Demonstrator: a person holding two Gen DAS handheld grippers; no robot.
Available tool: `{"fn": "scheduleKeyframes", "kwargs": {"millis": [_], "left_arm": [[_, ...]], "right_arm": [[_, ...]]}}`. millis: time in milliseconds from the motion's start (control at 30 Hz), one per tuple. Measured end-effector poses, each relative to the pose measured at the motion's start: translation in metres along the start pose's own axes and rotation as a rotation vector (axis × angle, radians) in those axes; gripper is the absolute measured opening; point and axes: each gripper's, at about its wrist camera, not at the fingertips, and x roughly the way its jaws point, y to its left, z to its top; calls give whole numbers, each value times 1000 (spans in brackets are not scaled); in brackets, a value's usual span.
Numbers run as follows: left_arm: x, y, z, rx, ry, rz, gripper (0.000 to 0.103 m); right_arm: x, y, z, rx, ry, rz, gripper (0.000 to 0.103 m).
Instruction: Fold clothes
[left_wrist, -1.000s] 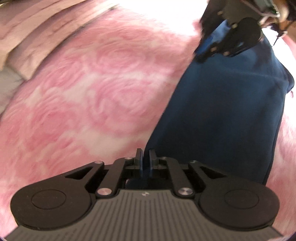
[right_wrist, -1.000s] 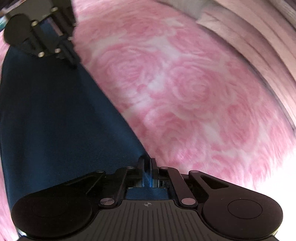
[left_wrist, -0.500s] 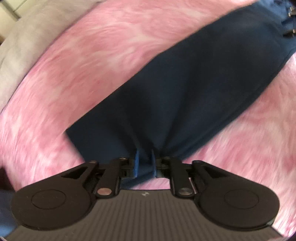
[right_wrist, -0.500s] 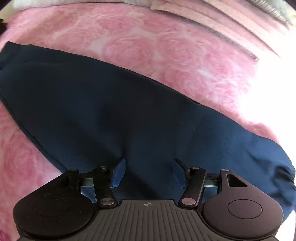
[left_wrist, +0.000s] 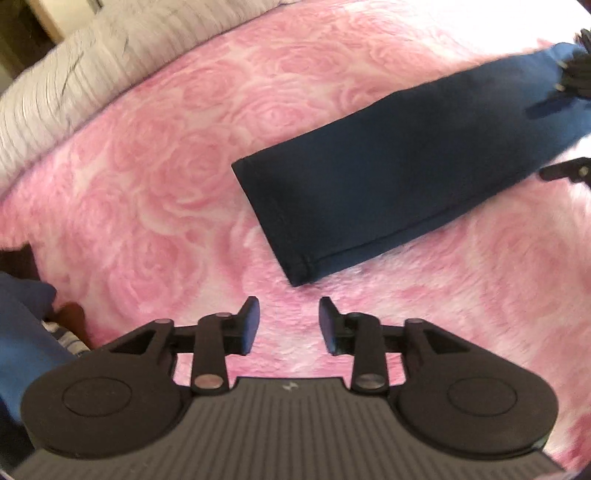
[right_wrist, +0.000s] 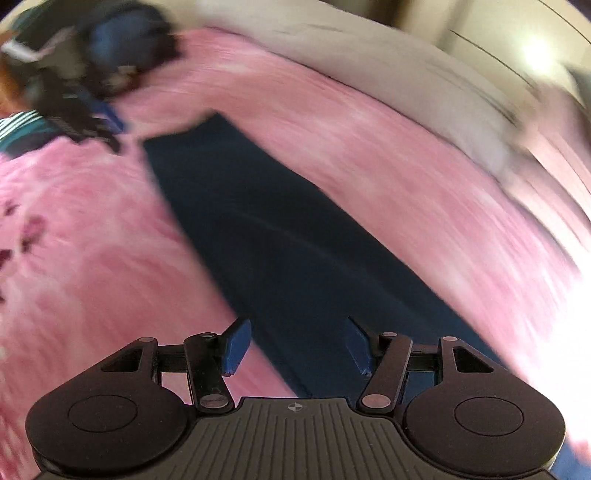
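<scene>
A long navy garment lies flat on the pink rose-patterned blanket, folded into a narrow strip with a hemmed end near me. My left gripper hovers just short of that hem; its jaws are opening and only blanket shows between them. In the right wrist view, which is blurred by motion, the same navy garment runs away from my right gripper, which stands open above the cloth with nothing pinched. The right gripper shows at the far edge of the left view, and the left gripper at the upper left of the right view.
A grey-white ribbed cover borders the blanket at the back. A person's blue sleeve and striped cloth sit at the left edge. Striped fabric also shows at the upper left in the right wrist view.
Both grippers let go of the navy garment and opened. The left one drew back off the hem onto bare blanket. The right one swung along the strip, now seen lengthwise.
</scene>
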Motion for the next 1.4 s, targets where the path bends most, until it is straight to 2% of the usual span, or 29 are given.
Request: {"fn": "scheduleKeyframes", "kwargs": {"millis": [67,133,233,333,500,567,600,633,667,700,733,867,967,1000,1100,1200,1267,1333,1400], "left_arm": [[2,-5,-5,49,-19,19,42],[2,-8,-11,99,-40,20,42],[1,-6,-18,121,-60,44,43],[-7,0,-27,92,-89,73,43],[-19,10,-41,15,-115,89,43],[-22,14,-46,-16,-118,91,43],[-23,15,-48,-28,-117,92,43],[-22,14,-50,-29,-111,93,43],[-22,12,-50,-25,-108,93,43],[-22,10,-50,-19,-106,92,43],[-24,8,-49,-10,-109,91,43],[-29,-3,-36,14,-127,81,44],[-30,-17,-17,45,-142,61,44],[-30,-24,-7,63,-151,51,44],[-28,-48,24,128,-176,9,44],[-25,-81,57,208,-209,-31,44],[-21,-105,79,256,-228,-59,44],[-15,-132,98,314,-239,-89,45],[-10,-156,113,372,-246,-111,45]], "right_arm": [[18,25,19,-92,-24,30,60],[38,43,35,-161,-40,49,60],[68,66,55,-270,-50,66,60],[92,93,66,-432,-95,19,60],[117,115,73,-536,-168,-58,59],[122,119,75,-540,-185,-97,58],[124,118,76,-527,-187,-110,54],[128,117,79,-511,-184,-118,36],[129,114,81,-499,-174,-123,23],[130,110,84,-490,-161,-127,17],[128,106,87,-459,-159,-117,16],[95,81,99,-263,-218,-75,14],[52,37,100,-7,-282,-55,14],[37,17,95,90,-303,-62,14],[-10,-50,59,385,-349,-163,13],[-48,-123,-11,773,-381,-280,13],[-58,-163,-77,1062,-375,-342,13],[-52,-192,-144,1276,-319,-379,13],[-42,-211,-194,1414,-271,-382,13]]}}
